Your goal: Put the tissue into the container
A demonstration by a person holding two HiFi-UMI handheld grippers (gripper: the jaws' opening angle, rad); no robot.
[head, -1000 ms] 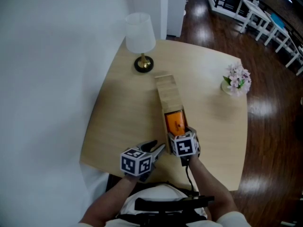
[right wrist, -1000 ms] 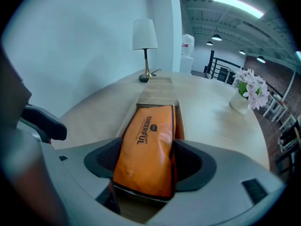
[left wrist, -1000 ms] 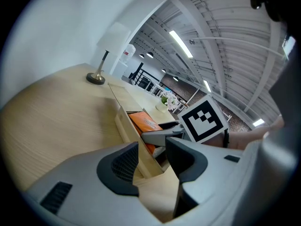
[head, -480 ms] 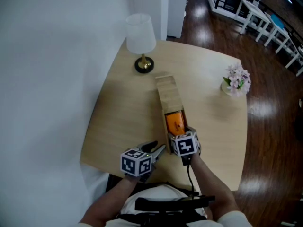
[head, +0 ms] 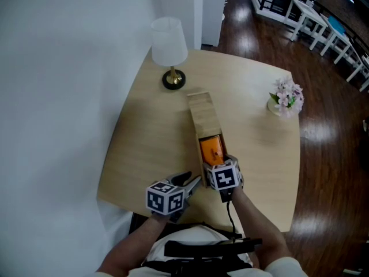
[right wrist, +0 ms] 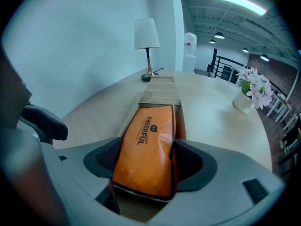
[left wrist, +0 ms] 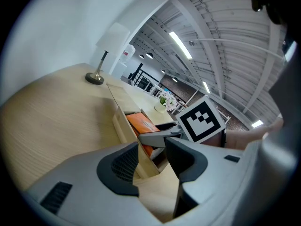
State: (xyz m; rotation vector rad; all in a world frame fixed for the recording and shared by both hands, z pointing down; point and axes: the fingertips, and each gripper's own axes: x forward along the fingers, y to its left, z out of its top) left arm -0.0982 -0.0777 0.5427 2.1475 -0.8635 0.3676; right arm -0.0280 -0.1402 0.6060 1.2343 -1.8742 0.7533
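1. My right gripper (right wrist: 148, 163) pinches the orange tissue pack (right wrist: 146, 142), which lies in the near end of the wooden container (head: 202, 113).
2. My left gripper (left wrist: 151, 160) has its jaws spread; the container's near corner stands between them.

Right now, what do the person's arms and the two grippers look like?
The left gripper and right gripper are light grey plastic with dark ridged pads inside the fingers. Each carries a white cube with black square markers. A black cable trails from the right one. Pale sleeves show near the elbows.
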